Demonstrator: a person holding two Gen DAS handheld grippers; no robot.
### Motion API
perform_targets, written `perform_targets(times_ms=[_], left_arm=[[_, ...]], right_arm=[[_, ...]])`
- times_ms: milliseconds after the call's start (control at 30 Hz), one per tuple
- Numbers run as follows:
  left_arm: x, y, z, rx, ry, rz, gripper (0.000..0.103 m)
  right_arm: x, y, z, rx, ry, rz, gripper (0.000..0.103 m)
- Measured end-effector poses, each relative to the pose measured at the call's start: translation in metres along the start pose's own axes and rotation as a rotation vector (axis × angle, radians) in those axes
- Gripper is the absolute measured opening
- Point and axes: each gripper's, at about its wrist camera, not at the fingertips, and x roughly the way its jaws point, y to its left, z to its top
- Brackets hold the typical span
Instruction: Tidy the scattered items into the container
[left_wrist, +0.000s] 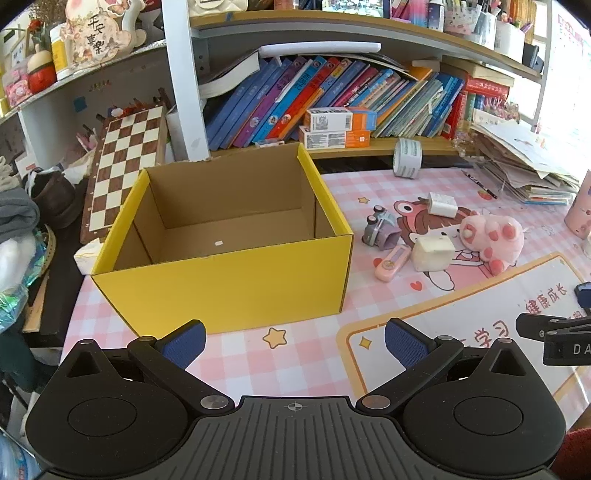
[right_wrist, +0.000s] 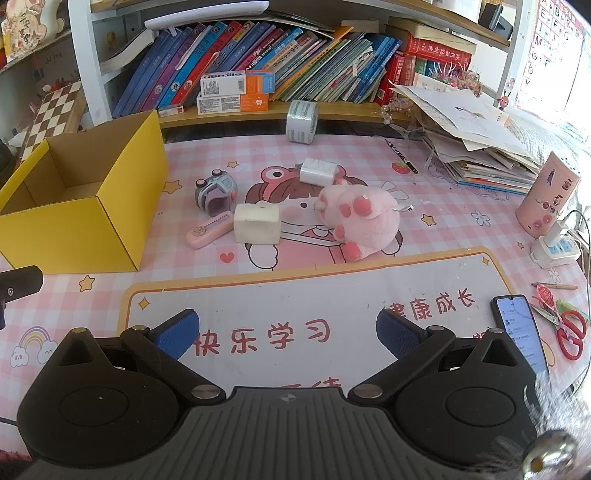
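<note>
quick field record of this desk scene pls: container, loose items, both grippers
container: yellow box, open top, nothing inside but a small white scrap
loose items: pink plush, white block, toy car, pink cutter, white charger
left gripper: open, holding nothing
right gripper: open, holding nothing

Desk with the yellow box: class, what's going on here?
A tidy-up that has not started. Both grippers, left and right, hover open and empty above the mat. The yellow box holds no items. The plush, white block, toy car, charger and pink cutter lie scattered beside it.
</note>
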Motion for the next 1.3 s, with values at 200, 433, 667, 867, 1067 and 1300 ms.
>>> perform_targets(times_ms=[200, 433, 667, 867, 1067, 1300], left_arm=[[0.0005, 0.0028, 0.0006, -0.005, 0.002, -0.002, 0.103], [0.0007, 0.0012, 0.0004, -0.009, 0.006, -0.002, 0.103], [0.002, 0.0019, 0.0007, -0.01, 0.009, -0.003, 0.103], [0.0035, 0.0015, 0.0002, -0.01, 0.015, -0.002, 0.103], [0.0046, 0.0013, 0.0004, -0.007, 0.02, -0.005, 0.103], [0.0055, 0.0036, 0.0018, -0.004, 0.023, -0.009, 0.103]], right_arm=[[0.0003, -0.0001, 0.0, 0.0, 0.001, 0.0, 0.103], [0.0012, 0.0004, -0.0001, 0.0, 0.002, 0.0, 0.103], [0.0016, 0.0009, 0.0003, 0.001, 0.005, -0.001, 0.103], [0.0038, 0.0011, -0.0004, 0.001, 0.007, -0.001, 0.103], [0.004, 0.0009, 0.0001, 0.003, 0.009, -0.003, 0.103], [0.0051, 0.002, 0.0, 0.003, 0.009, -0.005, 0.103]])
